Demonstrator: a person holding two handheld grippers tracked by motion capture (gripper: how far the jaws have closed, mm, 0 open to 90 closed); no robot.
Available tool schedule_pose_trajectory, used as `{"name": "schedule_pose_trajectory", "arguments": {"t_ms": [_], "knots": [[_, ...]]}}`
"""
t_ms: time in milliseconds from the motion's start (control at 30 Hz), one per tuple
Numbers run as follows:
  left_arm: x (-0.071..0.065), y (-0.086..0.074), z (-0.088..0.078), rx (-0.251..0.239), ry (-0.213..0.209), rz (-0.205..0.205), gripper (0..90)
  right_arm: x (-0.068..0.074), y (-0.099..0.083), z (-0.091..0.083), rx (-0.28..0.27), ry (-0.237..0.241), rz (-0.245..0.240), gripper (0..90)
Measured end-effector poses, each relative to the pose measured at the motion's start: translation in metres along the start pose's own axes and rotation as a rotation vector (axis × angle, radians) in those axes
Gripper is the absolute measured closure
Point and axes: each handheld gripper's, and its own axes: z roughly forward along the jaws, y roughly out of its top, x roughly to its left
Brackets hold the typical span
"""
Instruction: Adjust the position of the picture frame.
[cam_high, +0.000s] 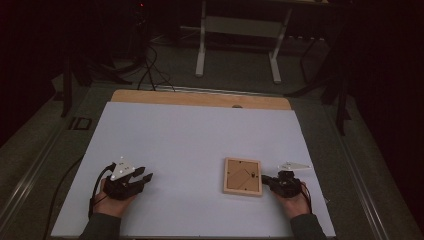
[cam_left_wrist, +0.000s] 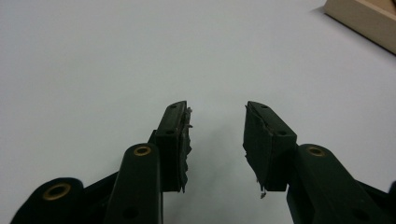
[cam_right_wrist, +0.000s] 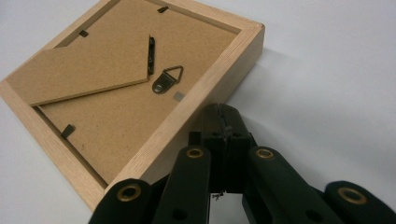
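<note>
On the table, right hand-held gripper (cam_right_wrist: 224, 122) sits closed against frame (cam_right_wrist: 140, 88) edge, left hand-held gripper (cam_left_wrist: 217, 135) half-open, empty; next likely nudge or grasp frame.

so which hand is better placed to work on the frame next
Right. The right gripper, jaws shut, sits at the frame edge; the left gripper, jaws apart and empty, rests far across the table.

Dim room, white-legged desk (cam_high: 239, 37) behind
</note>
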Motion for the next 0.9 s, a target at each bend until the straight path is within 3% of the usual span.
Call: {"name": "schedule_pose_trajectory", "arguments": {"t_ms": [267, 900], "knots": [[-0.004, 0.001, 0.003, 0.005, -0.009, 0.007, 60.5, 0.001, 0.003, 0.004, 0.007, 0.012, 0.005, 89.8], [-0.01, 0.002, 0.006, 0.013, -0.027, 0.02, 60.4, 0.022, 0.018, 0.025, 0.023, 0.06, -0.036, 89.8]]}}
